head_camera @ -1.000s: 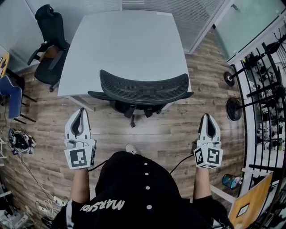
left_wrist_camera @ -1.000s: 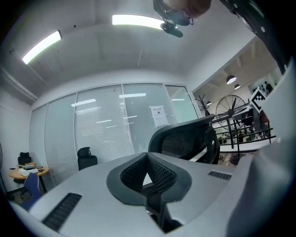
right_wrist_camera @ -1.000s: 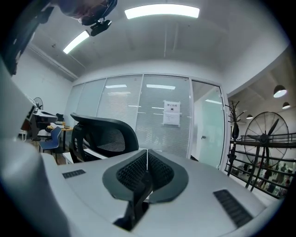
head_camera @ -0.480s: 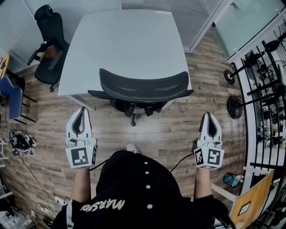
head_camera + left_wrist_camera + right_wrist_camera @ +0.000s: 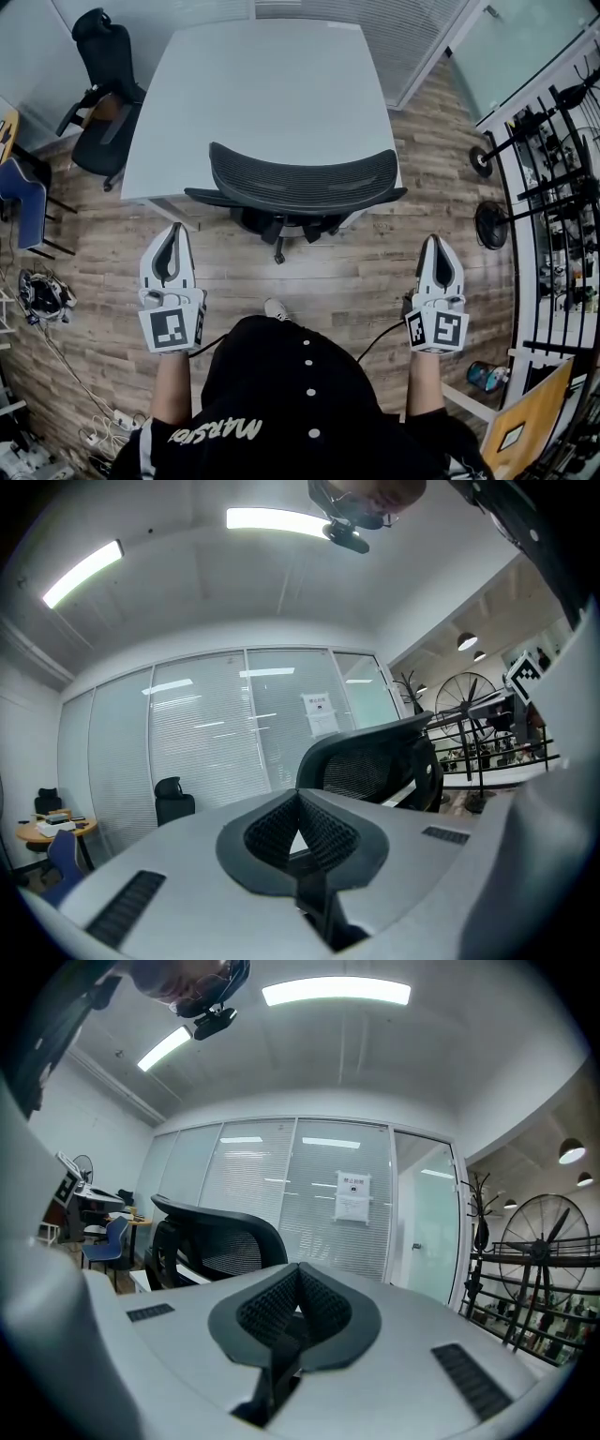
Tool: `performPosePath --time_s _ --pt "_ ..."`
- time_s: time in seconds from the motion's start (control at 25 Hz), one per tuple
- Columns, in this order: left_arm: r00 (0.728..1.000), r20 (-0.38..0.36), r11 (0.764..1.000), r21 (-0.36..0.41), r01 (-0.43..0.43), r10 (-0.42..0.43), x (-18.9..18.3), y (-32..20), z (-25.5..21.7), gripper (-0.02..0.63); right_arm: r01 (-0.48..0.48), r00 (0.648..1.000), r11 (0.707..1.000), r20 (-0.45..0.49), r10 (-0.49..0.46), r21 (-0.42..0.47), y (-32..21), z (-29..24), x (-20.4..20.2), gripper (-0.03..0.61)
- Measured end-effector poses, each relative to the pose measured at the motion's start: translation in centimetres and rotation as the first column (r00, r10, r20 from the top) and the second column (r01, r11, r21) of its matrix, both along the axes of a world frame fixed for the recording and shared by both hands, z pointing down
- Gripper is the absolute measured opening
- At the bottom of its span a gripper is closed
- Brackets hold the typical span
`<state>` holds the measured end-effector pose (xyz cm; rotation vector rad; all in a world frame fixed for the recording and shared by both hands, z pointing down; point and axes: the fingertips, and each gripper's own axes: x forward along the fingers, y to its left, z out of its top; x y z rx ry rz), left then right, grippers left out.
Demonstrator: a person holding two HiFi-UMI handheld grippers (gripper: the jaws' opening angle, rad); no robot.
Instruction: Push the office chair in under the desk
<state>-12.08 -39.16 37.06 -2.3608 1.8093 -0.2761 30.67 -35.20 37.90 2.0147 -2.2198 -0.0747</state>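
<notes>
A black mesh office chair [image 5: 300, 187] stands at the near edge of the white desk [image 5: 272, 84], its seat tucked under the top and its curved backrest toward me. My left gripper [image 5: 172, 228] is held over the wooden floor, left of the chair and a little nearer to me, shut with nothing in it. My right gripper [image 5: 436, 240] is on the other side, right of the chair, also shut and empty. Neither touches the chair. The left gripper view has the backrest [image 5: 375, 766] to the right of the jaws; the right gripper view has the backrest [image 5: 216, 1241] to their left.
A second black chair [image 5: 103, 89] stands at the desk's far left corner. A blue chair [image 5: 23, 202] and cables [image 5: 42, 300] lie along the left. Black metal racks and round-based stands [image 5: 548, 169] line the right side. Glass partitions with blinds [image 5: 412, 37] close the room behind the desk.
Almost nothing differs: both grippers stay shut beside the chair, the left one drifting slightly to the right in the head view. The chair has not moved.
</notes>
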Motion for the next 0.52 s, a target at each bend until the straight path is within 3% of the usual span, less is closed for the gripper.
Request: performPosePath --time_s 0.52 --pt "1.0 -0.004 1.0 0.012 0.0 0.0 -0.16 0.09 -0.52 0.017 -0.003 1.0 1.0 0.003 0.003 0.007 0.05 -0.18 -0.29 0.028"
